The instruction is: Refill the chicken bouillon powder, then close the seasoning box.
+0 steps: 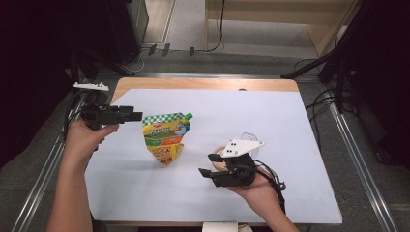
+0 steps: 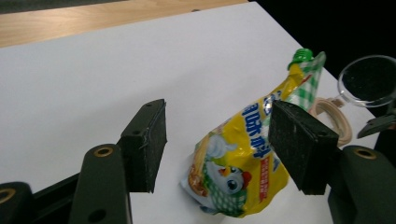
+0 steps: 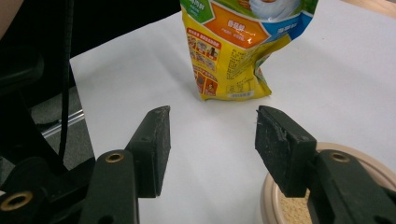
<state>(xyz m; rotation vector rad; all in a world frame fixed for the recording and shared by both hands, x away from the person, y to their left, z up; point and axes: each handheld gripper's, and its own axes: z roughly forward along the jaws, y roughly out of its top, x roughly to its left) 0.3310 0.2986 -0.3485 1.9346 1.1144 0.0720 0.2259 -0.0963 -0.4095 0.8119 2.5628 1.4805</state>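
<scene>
Pouch (image 1: 165,137), yellow w/ green cap, stands centre-left of frame on white sheet; left gripper (image 1: 138,116) upper left & right gripper (image 1: 208,165) lower centre both w/ jaws apart, empty; best approach: square jaws to pouch before closing.

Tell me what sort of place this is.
Probably a lab or recording workspace, not a kitchen: a table under a white sheet, metal rails along both sides, and loose cables on a grey floor, with a lone sauce pouch as prop.
</scene>
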